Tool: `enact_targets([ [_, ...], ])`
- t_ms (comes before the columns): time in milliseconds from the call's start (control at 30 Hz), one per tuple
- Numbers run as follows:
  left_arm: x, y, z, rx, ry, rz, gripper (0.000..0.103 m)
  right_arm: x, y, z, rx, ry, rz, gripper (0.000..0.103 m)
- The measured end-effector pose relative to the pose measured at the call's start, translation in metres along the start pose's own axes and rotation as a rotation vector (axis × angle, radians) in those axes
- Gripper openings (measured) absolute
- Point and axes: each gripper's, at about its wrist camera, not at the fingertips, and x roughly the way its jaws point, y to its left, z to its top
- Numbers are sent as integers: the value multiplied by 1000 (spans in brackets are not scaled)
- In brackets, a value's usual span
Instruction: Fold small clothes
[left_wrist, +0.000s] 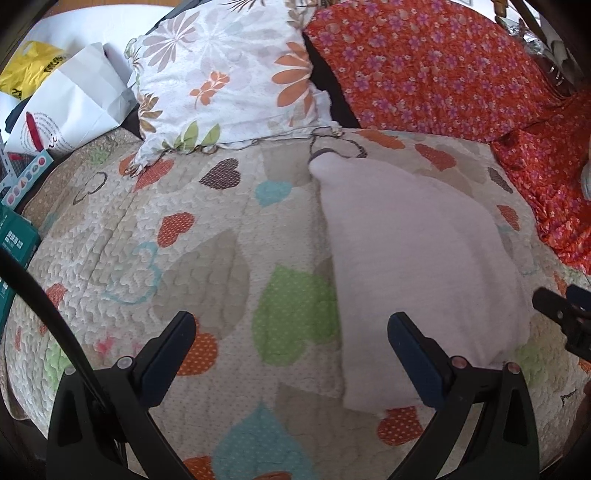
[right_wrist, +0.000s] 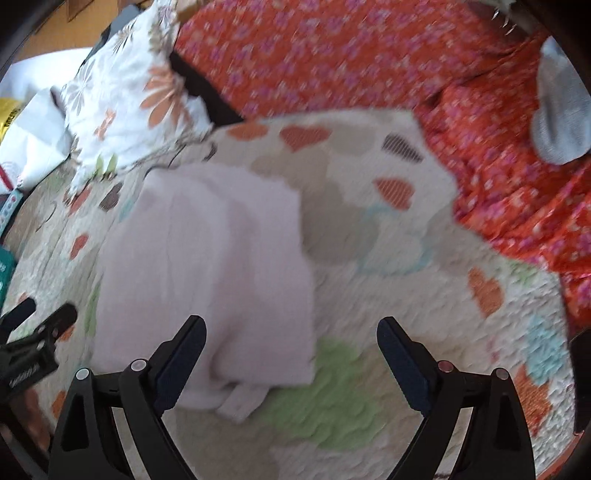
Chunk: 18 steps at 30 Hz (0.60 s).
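Note:
A pale pink garment (left_wrist: 406, 266) lies folded flat on the heart-patterned quilt (left_wrist: 207, 236). My left gripper (left_wrist: 291, 328) hangs open over the quilt, its right finger above the garment's near left edge and nothing between the jaws. In the right wrist view, which is blurred by motion, the same pink garment (right_wrist: 210, 266) lies left of centre. My right gripper (right_wrist: 291, 336) stands wide open above the garment's near right corner, holding nothing. The right gripper's tips (left_wrist: 561, 310) show at the left view's right edge, and the left gripper (right_wrist: 40, 325) shows at the right view's left edge.
A white flowered pillow (left_wrist: 229, 74) and an orange flowered cover (left_wrist: 436, 62) lie behind the quilt. A grey-white sock (right_wrist: 561, 114) rests on the orange fabric at far right. Paper bags (left_wrist: 70, 96) and boxes (left_wrist: 14, 240) crowd the left side.

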Motion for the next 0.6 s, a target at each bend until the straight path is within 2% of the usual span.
enact_targets([
  [167, 1, -8, -6, 37, 6, -10, 103, 18, 7, -7, -36, 56, 1, 96],
  [367, 6, -9, -8, 56, 18, -7, 103, 23, 22, -14, -103, 51, -61, 96],
  [600, 7, -6, -7, 42, 27, -25, 103, 24, 25, -16, -99, 62, -75, 96],
])
